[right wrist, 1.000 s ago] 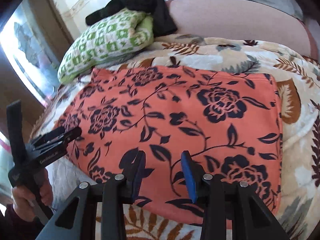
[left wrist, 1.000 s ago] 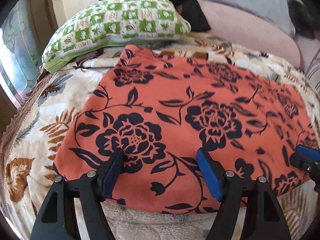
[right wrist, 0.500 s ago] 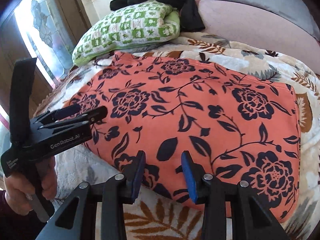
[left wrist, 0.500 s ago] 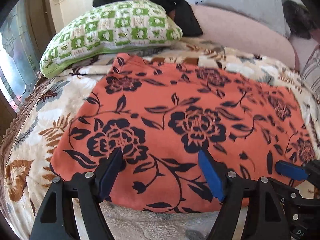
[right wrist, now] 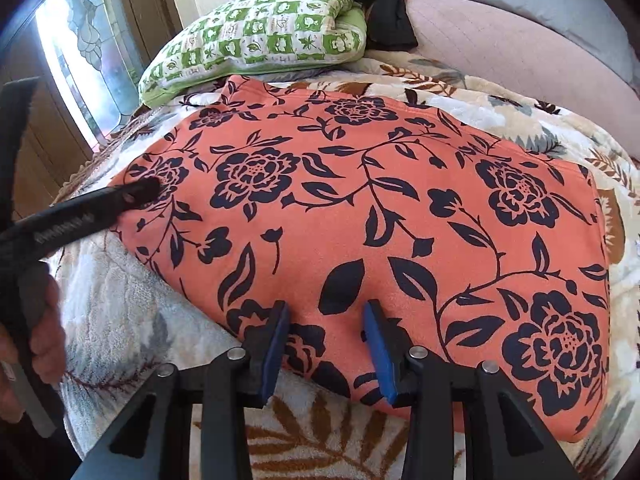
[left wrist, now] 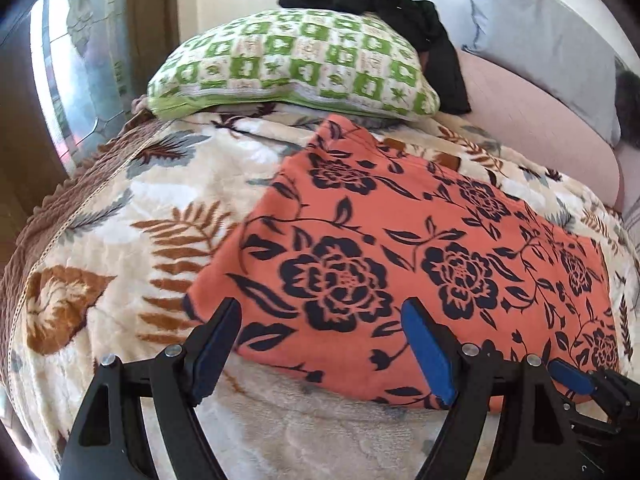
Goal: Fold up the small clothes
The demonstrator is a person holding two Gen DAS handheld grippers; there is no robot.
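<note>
Fingers on both tools grip nothing: the left gripper point(left wrist: 320, 344) has its jaws spreading wider over the near left corner of the orange floral garment point(left wrist: 400, 240), and the right gripper point(right wrist: 324, 344) stands partly open at the near hem, with cloth beneath but not pinched. That garment lies flat on the leaf-patterned blanket point(left wrist: 120, 220), looking light, soft and limp, likely to sag and drag on the plush pile. Its near corners and hem seem the best holds. Beyond sit a green checked pillow point(left wrist: 288, 64) and black clothing point(left wrist: 400, 12).
</note>
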